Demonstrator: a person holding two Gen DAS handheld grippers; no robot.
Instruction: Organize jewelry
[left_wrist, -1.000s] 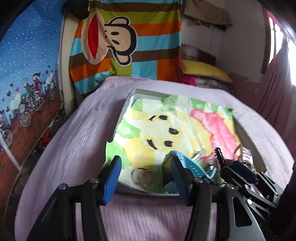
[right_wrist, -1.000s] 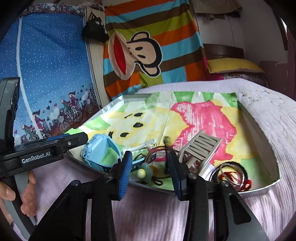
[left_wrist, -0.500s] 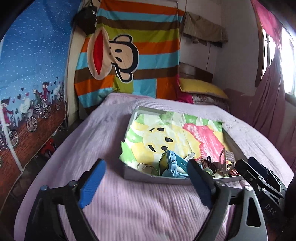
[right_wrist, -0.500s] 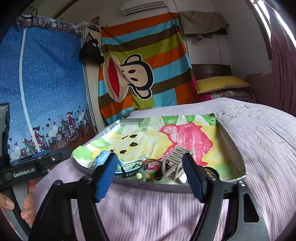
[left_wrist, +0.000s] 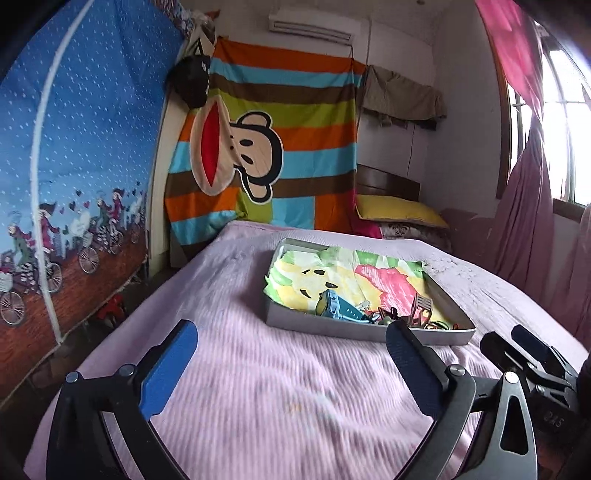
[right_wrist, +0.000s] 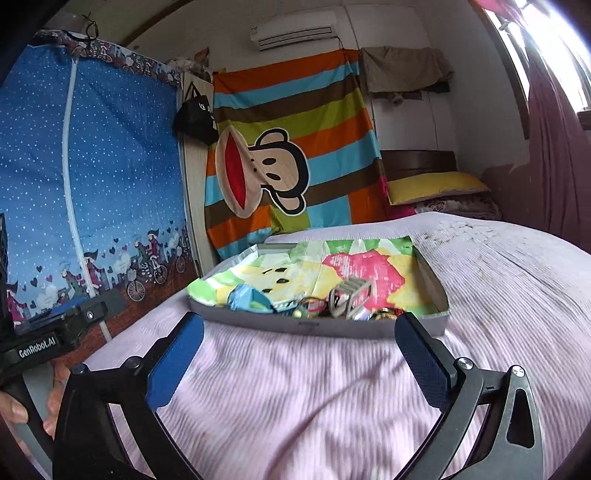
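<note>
- Left gripper (left_wrist: 290, 363): black frame, blue ribbed pads spread wide, nothing between them, above the ribbed lilac bedspread (left_wrist: 258, 387).
- Right gripper (right_wrist: 299, 356): likewise spread wide and empty.
- Shallow grey rectangular tray (right_wrist: 332, 328) lies on the bedspread ahead, lined with cartoon-print cloth (right_wrist: 295, 271).
- Jewelry heaped at its near edge: blue watch (left_wrist: 332, 308), grey slatted hair clip (right_wrist: 349, 297).

My left claw (left_wrist: 291, 354) and my right claw (right_wrist: 299, 350) both carry blue pads on black frames. The bed (left_wrist: 258, 369) wears a pale lilac ribbed cover. The tray (right_wrist: 369, 326) has grey walls and a lining printed in yellow, green and pink. In it lies a light blue watch (left_wrist: 334, 306). The hanging cloth (right_wrist: 295, 129) is striped orange, blue, green and brown with a monkey face. The curtain (right_wrist: 92, 166) is blue with white dots. The pillow (left_wrist: 399, 214) is yellow.
</note>
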